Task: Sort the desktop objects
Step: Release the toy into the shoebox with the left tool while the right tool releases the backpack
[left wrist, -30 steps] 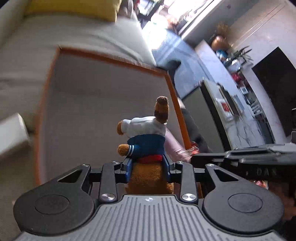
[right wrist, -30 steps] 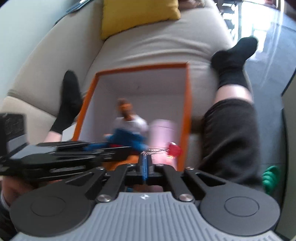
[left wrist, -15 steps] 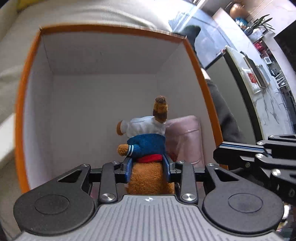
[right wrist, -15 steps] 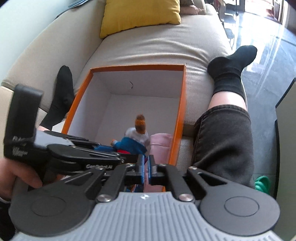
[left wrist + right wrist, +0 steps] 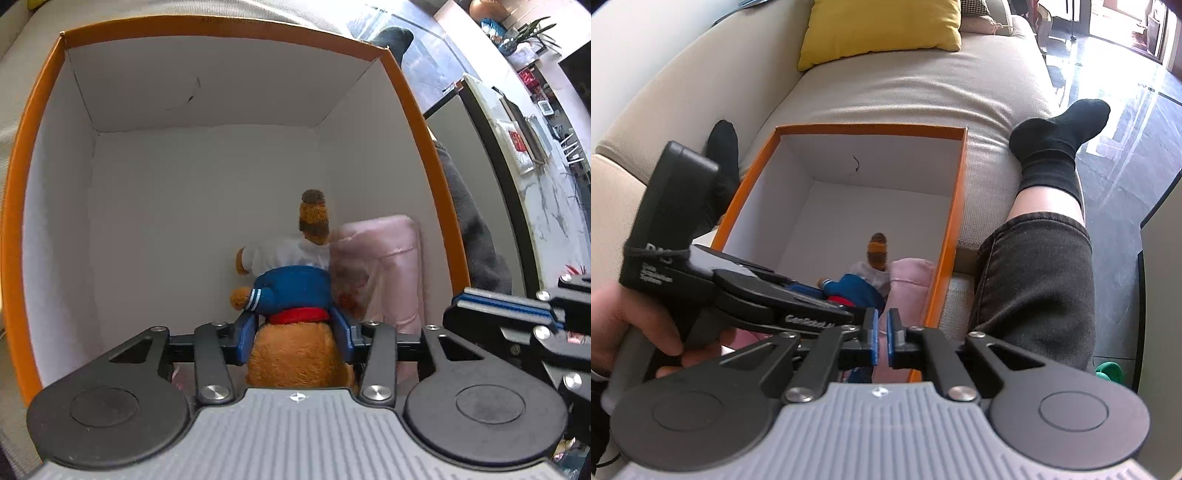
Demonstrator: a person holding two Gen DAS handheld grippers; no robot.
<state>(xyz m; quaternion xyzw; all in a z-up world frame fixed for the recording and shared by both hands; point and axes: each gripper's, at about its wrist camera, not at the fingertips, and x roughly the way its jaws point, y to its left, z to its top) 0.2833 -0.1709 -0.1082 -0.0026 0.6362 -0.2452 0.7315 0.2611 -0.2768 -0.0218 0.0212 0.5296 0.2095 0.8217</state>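
Two hand-held grippers: the left hand-held gripper [image 5: 293, 334] and the right hand-held gripper [image 5: 881, 341] are shown at the near edge of an orange box [image 5: 955, 206].
Left hand-held gripper: its blue pads [image 5: 246, 335] are closed on the waist of a plush toy [image 5: 293, 288], which is held upright inside the box.
Right hand-held gripper: its jaws are parted by a narrow gap, with nothing clamped between them; it is held just above the box's near right corner.
Plush toy: brown fur, a white shirt, a blue sweater and a red band are seen; its head is turned towards the far wall.
Pink pouch [image 5: 384, 273]: it is stood against the right inner wall of the box, touching the toy's right side.
Writing: white lettering is printed on the left gripper's black arm [image 5: 809, 320] in the right wrist view, but only a blurred "Gen…" can be made out; the print on its black camera block [image 5: 670, 206] cannot be read.
Box interior: the walls are white, and a small dark mark [image 5: 856, 164] is seen on the far wall.
Surroundings: the box is set on a beige sofa [image 5: 897, 88] with a yellow cushion [image 5: 882, 27]; a leg in a black sock [image 5: 1056, 136] is stretched along the box's right side.
Obstruction: the toy's lower body is hidden by the left gripper's housing.
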